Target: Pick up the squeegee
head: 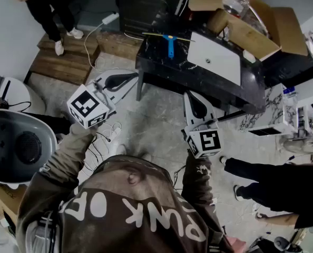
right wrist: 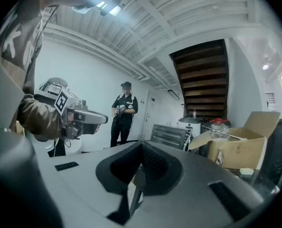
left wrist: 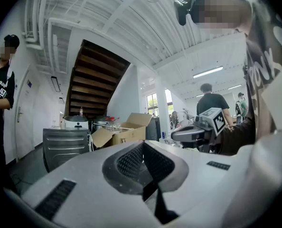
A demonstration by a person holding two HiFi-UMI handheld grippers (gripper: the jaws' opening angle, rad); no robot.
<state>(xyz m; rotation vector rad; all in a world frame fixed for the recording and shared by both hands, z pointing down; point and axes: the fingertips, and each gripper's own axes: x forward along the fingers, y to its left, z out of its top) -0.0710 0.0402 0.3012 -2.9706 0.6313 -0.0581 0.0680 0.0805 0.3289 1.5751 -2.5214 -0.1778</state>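
The squeegee (head: 169,42), with a blue handle and a thin pale blade, lies on the far left part of the black marble table (head: 198,80). It does not show in either gripper view. My left gripper (head: 136,76) hovers level over the floor, short of the table's left leg, jaws shut and empty (left wrist: 143,144). My right gripper (head: 190,94) is held just before the table's front edge, also shut with nothing in it (right wrist: 142,145). Each gripper sees the other: the right gripper (left wrist: 193,133) and the left gripper (right wrist: 84,118).
A white panel (head: 215,57) and an open cardboard box (head: 251,25) share the table. A dark metal cabinet (head: 146,4) stands behind it. One person (head: 51,9) stands by a wooden platform (head: 67,57), and another person's legs (head: 262,175) are at the right. Cables (head: 106,136) trail on the floor.
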